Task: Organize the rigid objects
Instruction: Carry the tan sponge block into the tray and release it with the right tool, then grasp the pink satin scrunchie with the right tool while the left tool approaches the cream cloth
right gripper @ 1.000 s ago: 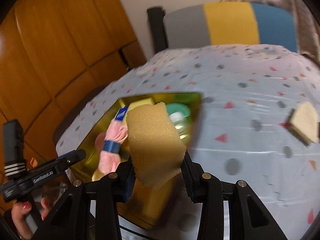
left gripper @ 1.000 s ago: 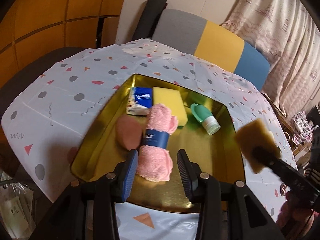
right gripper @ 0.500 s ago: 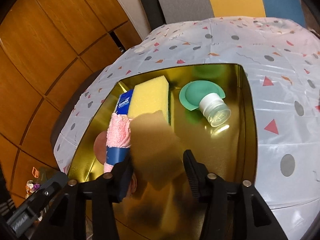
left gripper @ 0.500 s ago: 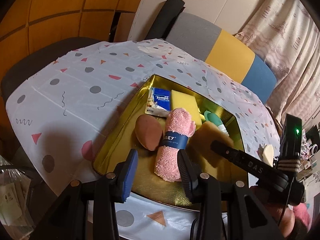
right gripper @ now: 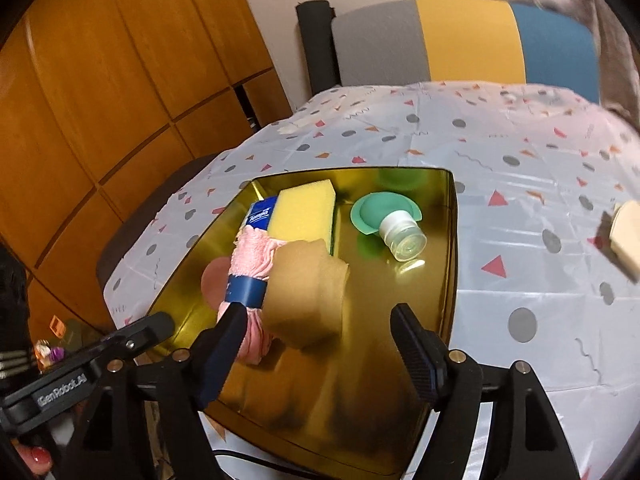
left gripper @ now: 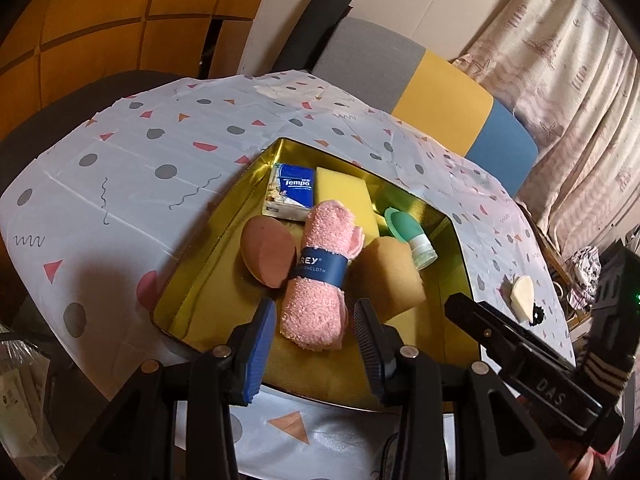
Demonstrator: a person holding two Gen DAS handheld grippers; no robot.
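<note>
A gold tray on the patterned tablecloth holds a tissue pack, a yellow sponge, a rolled pink cloth, a brown oval puff, a green bottle and a tan sponge. My right gripper is open just behind the tan sponge, which lies free in the tray. My left gripper is open and empty over the tray's near edge, by the pink cloth.
A small cream wedge sponge lies on the cloth right of the tray. A grey, yellow and blue chair back stands behind the table. Wooden panels are at the left, curtains at the right.
My right gripper carried the tan sponge over the tray, set it beside the pink cloth, opened and drew back. My left gripper stayed open near the tray's near edge.
</note>
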